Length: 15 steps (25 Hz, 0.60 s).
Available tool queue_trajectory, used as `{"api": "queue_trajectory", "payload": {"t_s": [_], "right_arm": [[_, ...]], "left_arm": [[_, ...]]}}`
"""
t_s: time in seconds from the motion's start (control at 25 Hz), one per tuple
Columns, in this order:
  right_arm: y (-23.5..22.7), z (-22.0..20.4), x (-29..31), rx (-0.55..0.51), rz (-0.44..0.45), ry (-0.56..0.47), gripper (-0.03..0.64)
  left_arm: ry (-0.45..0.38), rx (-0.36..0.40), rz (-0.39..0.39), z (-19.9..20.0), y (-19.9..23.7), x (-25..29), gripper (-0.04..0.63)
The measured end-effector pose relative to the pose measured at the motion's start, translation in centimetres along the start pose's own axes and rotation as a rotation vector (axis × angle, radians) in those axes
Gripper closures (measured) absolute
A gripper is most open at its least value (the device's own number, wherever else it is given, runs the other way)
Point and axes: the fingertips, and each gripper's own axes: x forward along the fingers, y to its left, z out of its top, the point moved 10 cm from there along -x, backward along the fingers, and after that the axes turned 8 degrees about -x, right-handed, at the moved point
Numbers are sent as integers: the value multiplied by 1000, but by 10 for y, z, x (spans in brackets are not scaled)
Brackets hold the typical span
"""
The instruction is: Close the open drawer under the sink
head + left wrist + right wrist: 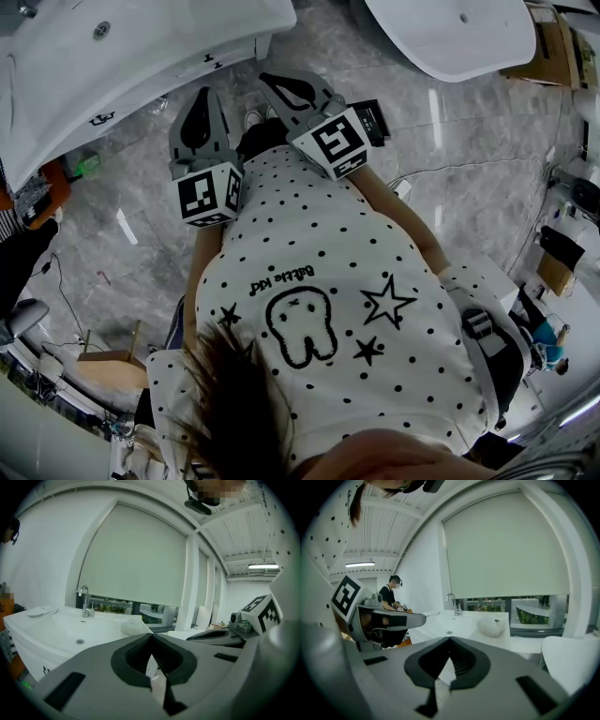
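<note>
**Sink** (159, 37) — white, glossy, rounded basin with a chrome faucet (84, 601).

**Drawer front** (187, 67) — sits beneath the sink's rim; flat white with small dark pulls. From this steep angle it cannot be told whether it juts out or sits pushed home, so progress is unsettled.

**Left tool** (151, 637), **right tool** (450, 640) — grey shells with ribbed dark pads. Jaws are together and empty, both clear of the drawer.

**Floor** (141, 244) — polished grey marble.

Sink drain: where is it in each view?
Head view: drain top left, in the white sink.
Left gripper view: drain lower left, below the faucet.
Right gripper view: drain near centre, below the faucet.
Shared landmark: the sink.
</note>
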Motion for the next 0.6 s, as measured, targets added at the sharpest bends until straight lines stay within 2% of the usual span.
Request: {"api": "queue_trajectory", "payload": {"t_s": [0.6], "right_arm": [[-2,0,-1,-6,-5,1,603]], "left_arm": [[5,-2,-2,0,0,2,591]]}}
